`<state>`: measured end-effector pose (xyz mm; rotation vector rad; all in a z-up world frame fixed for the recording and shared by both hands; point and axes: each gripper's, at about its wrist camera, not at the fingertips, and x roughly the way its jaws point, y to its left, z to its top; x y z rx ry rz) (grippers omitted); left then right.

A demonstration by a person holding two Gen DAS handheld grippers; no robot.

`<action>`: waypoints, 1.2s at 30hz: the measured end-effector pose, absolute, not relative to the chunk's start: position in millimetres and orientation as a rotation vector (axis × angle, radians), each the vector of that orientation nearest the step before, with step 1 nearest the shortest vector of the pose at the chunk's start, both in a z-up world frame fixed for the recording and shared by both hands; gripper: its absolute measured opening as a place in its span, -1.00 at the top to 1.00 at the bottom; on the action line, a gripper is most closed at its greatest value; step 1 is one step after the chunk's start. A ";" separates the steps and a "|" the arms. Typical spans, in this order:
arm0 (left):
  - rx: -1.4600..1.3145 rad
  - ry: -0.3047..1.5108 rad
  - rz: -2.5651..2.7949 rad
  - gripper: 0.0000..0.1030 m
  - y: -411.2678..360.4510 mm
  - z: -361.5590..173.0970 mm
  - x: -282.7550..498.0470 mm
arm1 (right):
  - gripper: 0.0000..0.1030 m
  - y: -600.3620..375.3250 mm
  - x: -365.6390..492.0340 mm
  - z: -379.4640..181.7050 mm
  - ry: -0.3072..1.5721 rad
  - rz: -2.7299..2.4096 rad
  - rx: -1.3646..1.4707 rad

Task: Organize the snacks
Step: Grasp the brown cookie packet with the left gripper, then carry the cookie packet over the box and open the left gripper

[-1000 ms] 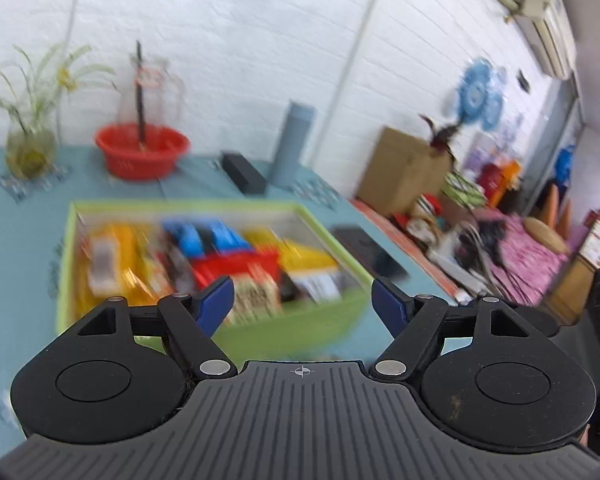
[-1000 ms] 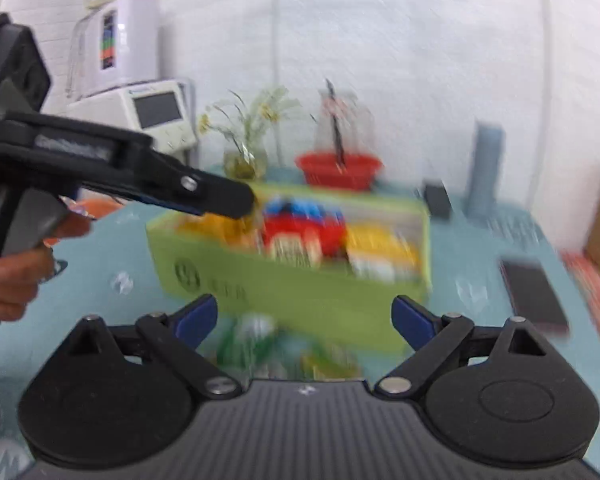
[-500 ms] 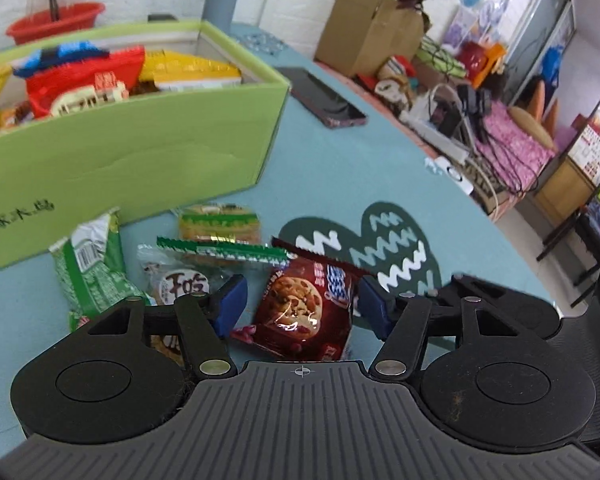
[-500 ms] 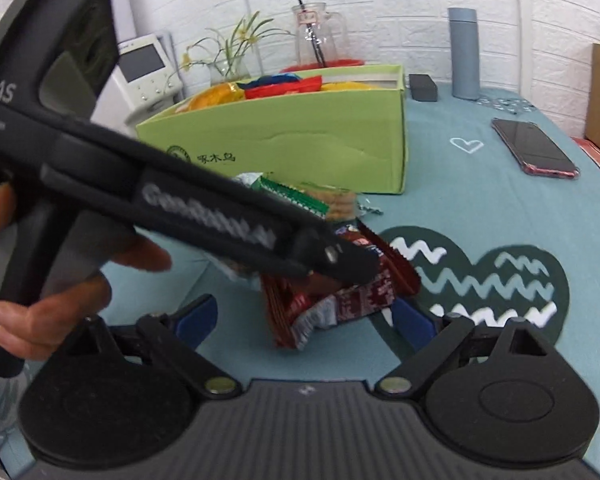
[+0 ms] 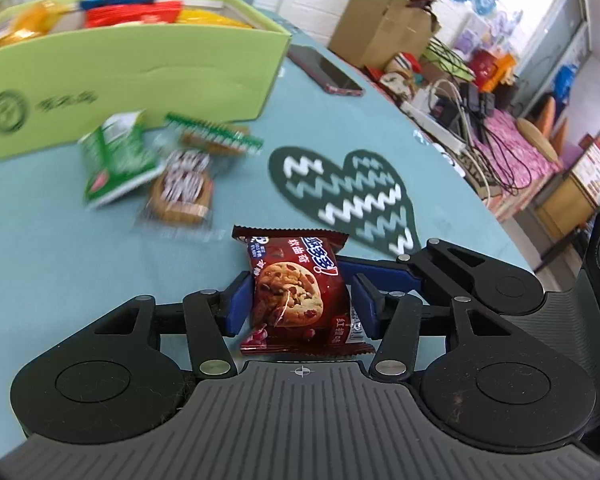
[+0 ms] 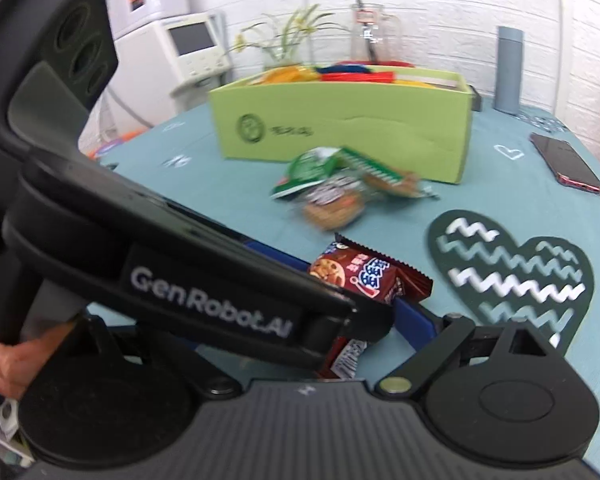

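A red cookie packet (image 5: 296, 292) stands tilted between the blue pads of my left gripper (image 5: 302, 306). The jaws are closing, and both pads touch the packet's sides. In the right wrist view the same packet (image 6: 364, 272) shows just past the left gripper's black body (image 6: 204, 304). My right gripper (image 6: 300, 332) is open wide right behind it; one blue finger (image 6: 416, 320) shows and the other is hidden. A green snack box (image 5: 140, 68) stands beyond, full of packets. A green packet (image 5: 116, 160), a round biscuit packet (image 5: 184, 192) and a green-striped packet (image 5: 216, 136) lie before it.
A dark heart-shaped mat (image 5: 348, 196) lies right of the packet on the teal tablecloth. A phone (image 6: 566, 164) lies at the far right, with a grey bottle (image 6: 510, 68) behind it. A hand (image 6: 4, 360) holds the left gripper. The table edge curves along the right.
My left gripper dropped from above the green box to the table and narrowed its jaws around the red cookie packet. The right gripper came down close behind it, jaws still wide.
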<state>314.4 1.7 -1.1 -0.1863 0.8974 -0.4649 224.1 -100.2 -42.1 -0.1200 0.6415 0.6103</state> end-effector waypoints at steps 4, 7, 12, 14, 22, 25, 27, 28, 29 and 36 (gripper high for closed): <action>-0.208 0.887 -0.428 0.31 12.0 -2.1 294.3 | -0.81 -88.2 214.8 -46.2 0.641 0.621 -0.129; -0.234 0.888 -0.416 0.31 19.6 -2.1 287.8 | -0.81 -79.2 205.6 -49.7 0.642 0.603 -0.128; -0.244 0.877 -0.413 0.24 25.1 -2.1 278.3 | -0.81 -69.0 194.9 -52.7 0.632 0.575 -0.147; -0.248 0.874 -0.413 0.18 27.0 -2.0 275.3 | -0.81 -68.0 192.8 -53.4 0.628 0.566 -0.149; -0.269 0.841 -0.402 -0.10 35.7 0.3 266.2 | -0.80 -79.7 183.0 -51.9 0.627 0.519 -0.104; -0.260 0.851 -0.403 -0.01 31.2 -2.2 270.6 | -0.80 -74.6 185.7 -53.8 0.628 0.523 -0.112; -0.245 0.851 -0.409 0.06 29.1 -2.3 270.5 | -0.80 -70.4 185.6 -55.0 0.620 0.538 -0.125; -0.243 0.849 -0.416 0.24 29.3 -3.1 269.7 | -0.77 -69.3 184.9 -55.8 0.614 0.547 -0.127; -0.241 0.849 -0.426 0.33 30.0 -4.1 269.0 | -0.72 -68.3 183.5 -56.0 0.604 0.547 -0.138; -0.280 0.831 -0.406 0.56 42.3 6.9 270.1 | -0.36 -75.4 186.8 -41.8 0.581 0.544 -0.111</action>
